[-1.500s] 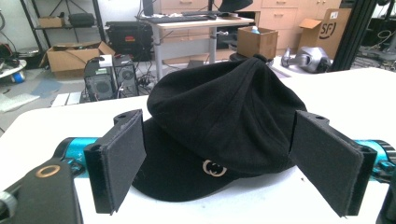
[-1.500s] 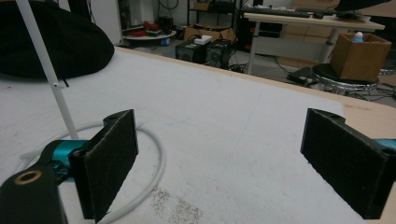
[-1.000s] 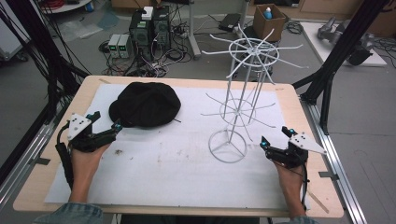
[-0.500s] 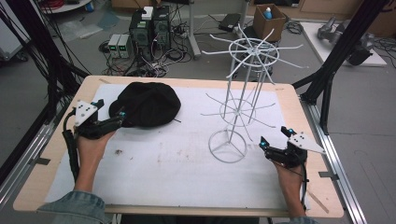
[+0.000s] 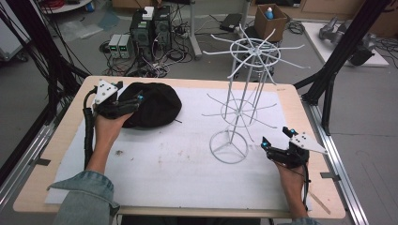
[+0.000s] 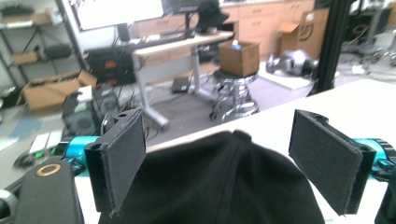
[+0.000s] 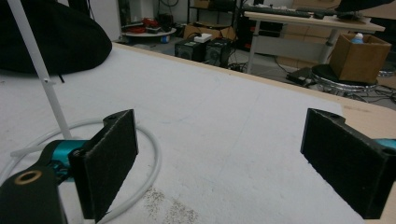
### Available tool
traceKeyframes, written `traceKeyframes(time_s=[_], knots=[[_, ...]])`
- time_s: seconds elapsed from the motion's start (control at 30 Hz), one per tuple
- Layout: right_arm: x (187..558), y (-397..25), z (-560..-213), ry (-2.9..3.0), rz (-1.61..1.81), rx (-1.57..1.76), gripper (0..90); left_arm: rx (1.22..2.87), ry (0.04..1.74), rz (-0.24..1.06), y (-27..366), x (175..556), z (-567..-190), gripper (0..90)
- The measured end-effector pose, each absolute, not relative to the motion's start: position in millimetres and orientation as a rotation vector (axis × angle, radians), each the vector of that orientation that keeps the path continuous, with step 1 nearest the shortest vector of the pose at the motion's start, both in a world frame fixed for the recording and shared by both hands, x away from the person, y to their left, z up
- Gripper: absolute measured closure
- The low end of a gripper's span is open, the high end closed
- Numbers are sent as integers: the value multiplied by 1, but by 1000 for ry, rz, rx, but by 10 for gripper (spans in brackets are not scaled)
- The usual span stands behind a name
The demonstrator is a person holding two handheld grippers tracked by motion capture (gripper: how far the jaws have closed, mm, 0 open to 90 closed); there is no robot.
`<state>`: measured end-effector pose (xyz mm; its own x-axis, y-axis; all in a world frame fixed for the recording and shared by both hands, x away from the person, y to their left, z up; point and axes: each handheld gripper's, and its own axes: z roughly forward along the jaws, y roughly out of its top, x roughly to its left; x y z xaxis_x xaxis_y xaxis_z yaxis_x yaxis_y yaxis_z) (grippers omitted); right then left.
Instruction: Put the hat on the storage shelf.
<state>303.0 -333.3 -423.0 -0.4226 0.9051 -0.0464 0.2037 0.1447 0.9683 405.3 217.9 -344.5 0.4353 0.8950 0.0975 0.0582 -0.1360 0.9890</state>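
Left gripper has slid up over the soft black fabric cap at the table's far left, jaws wide apart straddling it. Right gripper sits open beside the white wire rack.

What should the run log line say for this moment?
left gripper: open, over soft black fabric hat | right gripper: open, beside white wire rack base | nothing held

A lab: computer towers and tangled cables at the frame's top, desks and cardboard boxes beyond.
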Motion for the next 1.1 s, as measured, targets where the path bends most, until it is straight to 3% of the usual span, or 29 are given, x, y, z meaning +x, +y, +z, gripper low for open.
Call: traceKeyframes(time_s=[0.57,0.93,1.1], knots=[[304,-334,-423,1755,1325,1068,103,1666,899,838,208,448,-377,197],[303,-334,-424,1761,1325,1074,103,1763,914,807,208,454,-393,247],[304,-334,-424,1762,1321,1066,103,1793,913,829,206,456,-396,320]])
